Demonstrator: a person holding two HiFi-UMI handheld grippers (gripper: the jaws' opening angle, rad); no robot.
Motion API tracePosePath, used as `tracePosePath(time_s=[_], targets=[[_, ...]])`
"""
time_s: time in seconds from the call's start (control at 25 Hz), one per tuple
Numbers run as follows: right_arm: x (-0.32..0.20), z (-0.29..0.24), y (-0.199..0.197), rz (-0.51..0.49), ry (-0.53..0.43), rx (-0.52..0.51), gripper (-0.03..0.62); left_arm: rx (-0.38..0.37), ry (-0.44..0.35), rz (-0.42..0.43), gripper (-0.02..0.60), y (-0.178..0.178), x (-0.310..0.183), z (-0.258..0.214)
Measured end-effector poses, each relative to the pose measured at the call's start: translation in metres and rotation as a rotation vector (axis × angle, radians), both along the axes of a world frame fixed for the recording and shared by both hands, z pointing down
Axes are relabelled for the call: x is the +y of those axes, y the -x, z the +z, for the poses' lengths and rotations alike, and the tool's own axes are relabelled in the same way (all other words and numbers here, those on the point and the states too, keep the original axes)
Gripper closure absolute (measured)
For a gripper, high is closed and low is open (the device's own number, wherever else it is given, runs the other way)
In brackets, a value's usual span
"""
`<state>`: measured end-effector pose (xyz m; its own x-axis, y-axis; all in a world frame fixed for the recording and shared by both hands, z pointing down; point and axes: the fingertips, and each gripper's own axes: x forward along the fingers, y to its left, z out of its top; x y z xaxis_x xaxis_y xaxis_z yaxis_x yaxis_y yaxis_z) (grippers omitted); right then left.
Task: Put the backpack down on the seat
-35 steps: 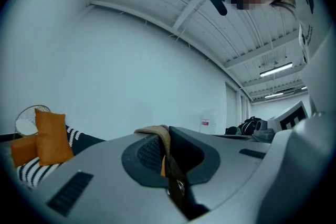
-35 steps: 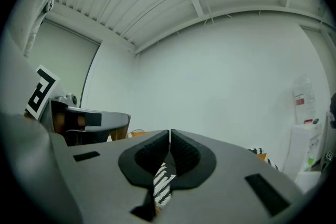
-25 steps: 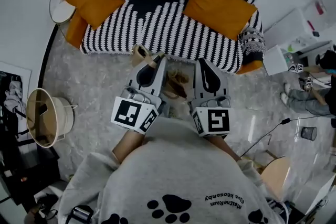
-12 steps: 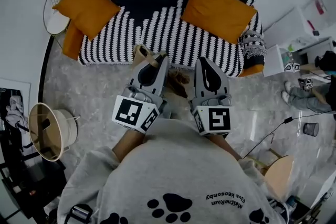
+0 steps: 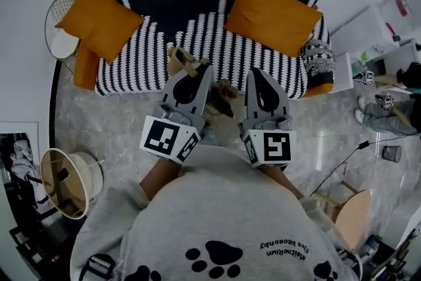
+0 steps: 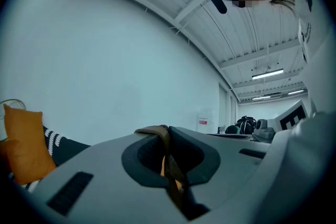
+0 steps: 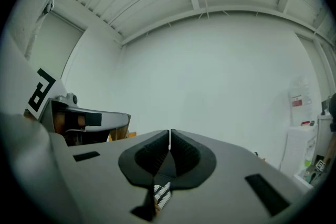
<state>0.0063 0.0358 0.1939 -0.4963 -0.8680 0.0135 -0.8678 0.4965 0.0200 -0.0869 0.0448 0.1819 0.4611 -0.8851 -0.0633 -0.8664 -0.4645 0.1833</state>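
1. Pale-walled room with a mottled grey floor [image 5: 118, 108]; striped sofa [image 5: 210, 36] across the top of the head view, orange cushions [image 5: 273, 6] toward both ends.
2. Left gripper [image 5: 202, 72] at centre left of the frame, jaws clamped on a tan strap [image 6: 157, 136] that folds over the top between them.
3. Right gripper [image 5: 255, 76] at centre right, jaws pressed fully together; not clear from any view whether part of the bag is pinched there.
4. Backpack [image 5: 222, 99], tan and brown, hanging in the gap between the two grippers at the sofa's front edge, apparently not yet resting on the seat.
5. Seat straight ahead of both sets of tips, toward the top of the frame, with the bare striped stretch between the cushions in line with the bag.
6. Both grippers about equally near the seat, side by side and pointing the same way; likely calls for a short carry toward the top of the frame, then a lowering onto that bare stretch before any release.
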Motion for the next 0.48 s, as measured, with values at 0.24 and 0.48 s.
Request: tracePosePath(time_s=[0.24,0.48], targets=[[-0.026,0.001,0.009,0.043,0.003,0.01,0.56,0.008,0.01,0.045,0.555,0.009,-0.029,0.003],[-0.037,0.011,0.008,0.085,0.032,0.027,0.56,0.013,0.027,0.078,0.555,0.012,-0.047,0.011]])
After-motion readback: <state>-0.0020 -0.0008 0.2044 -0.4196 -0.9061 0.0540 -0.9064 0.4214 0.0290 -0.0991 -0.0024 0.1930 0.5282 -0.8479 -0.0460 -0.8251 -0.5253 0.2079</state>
